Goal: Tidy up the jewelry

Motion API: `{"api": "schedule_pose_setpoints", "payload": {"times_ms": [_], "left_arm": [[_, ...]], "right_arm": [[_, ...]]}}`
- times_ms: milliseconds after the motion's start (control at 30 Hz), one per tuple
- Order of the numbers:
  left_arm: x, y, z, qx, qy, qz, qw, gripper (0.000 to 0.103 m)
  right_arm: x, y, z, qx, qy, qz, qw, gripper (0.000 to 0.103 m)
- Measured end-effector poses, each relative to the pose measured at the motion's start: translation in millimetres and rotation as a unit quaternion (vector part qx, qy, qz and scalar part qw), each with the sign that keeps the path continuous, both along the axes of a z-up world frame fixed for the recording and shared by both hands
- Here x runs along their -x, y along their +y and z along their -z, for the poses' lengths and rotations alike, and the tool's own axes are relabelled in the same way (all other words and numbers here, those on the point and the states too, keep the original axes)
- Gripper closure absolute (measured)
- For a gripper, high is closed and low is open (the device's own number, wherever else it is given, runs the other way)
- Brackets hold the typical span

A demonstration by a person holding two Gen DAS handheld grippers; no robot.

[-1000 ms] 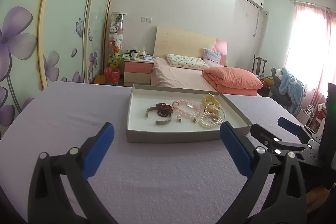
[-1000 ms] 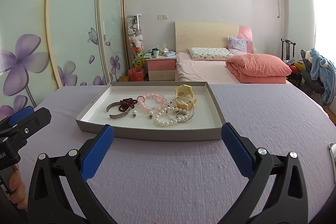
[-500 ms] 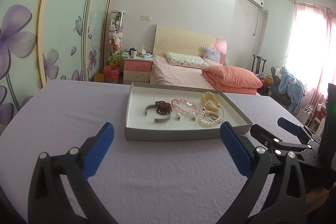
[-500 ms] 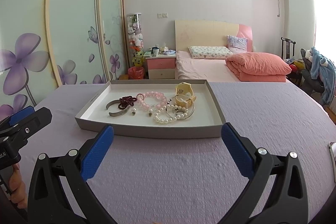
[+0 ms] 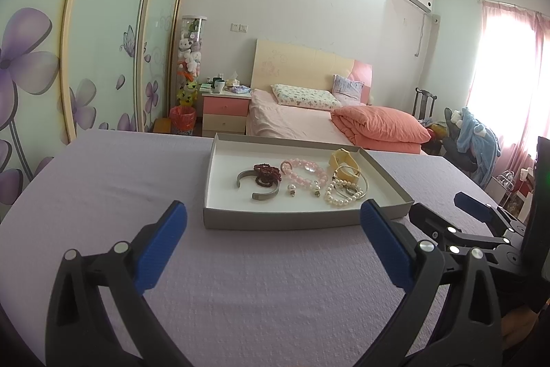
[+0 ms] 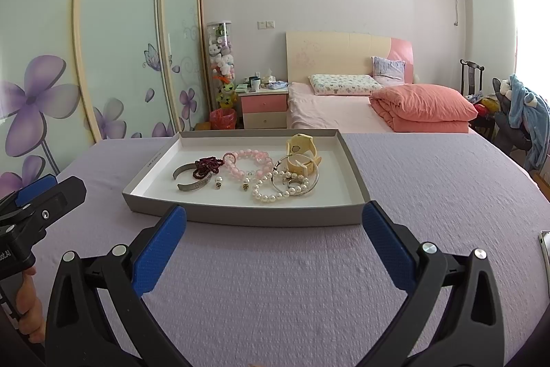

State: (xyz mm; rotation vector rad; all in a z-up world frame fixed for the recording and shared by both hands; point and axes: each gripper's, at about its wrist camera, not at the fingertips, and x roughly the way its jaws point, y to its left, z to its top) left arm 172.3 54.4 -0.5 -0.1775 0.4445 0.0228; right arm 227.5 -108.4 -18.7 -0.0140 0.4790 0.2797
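A shallow grey-and-white tray (image 5: 302,220) sits on the purple tablecloth, just beyond both grippers. Inside lie a silver cuff (image 5: 256,186), a dark red bead bracelet (image 5: 266,174), a pink bead bracelet (image 5: 304,172), a yellow watch (image 5: 343,165) and a pearl bracelet (image 5: 340,193) with a thin silver bangle. My left gripper (image 5: 273,210) is open and holds nothing, short of the tray's front wall. In the right wrist view the same tray (image 6: 275,217) lies ahead of my right gripper (image 6: 274,212), which is also open with nothing between its fingers.
The purple tablecloth (image 6: 429,195) stretches wide on both sides of the tray. A flat silver-edged object (image 6: 545,250) lies at the right edge. The left gripper (image 6: 41,191) and a hand (image 6: 31,315) show at the left. A bed and wardrobe stand behind.
Both views have shifted only slightly toward the tray. The jaws keep the same width and the jewelry has not moved.
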Motion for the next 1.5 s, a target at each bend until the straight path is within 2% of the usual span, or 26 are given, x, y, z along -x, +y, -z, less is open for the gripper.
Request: {"api": "schedule_pose_setpoints", "payload": {"times_ms": [1500], "left_arm": [[-7.0,-6.6,4.3,-0.002,0.010,-0.002,0.9999,0.002]], "right_arm": [[-1.3,-2.4,-0.4,-0.002,0.003,0.001,1.000,0.001]]}}
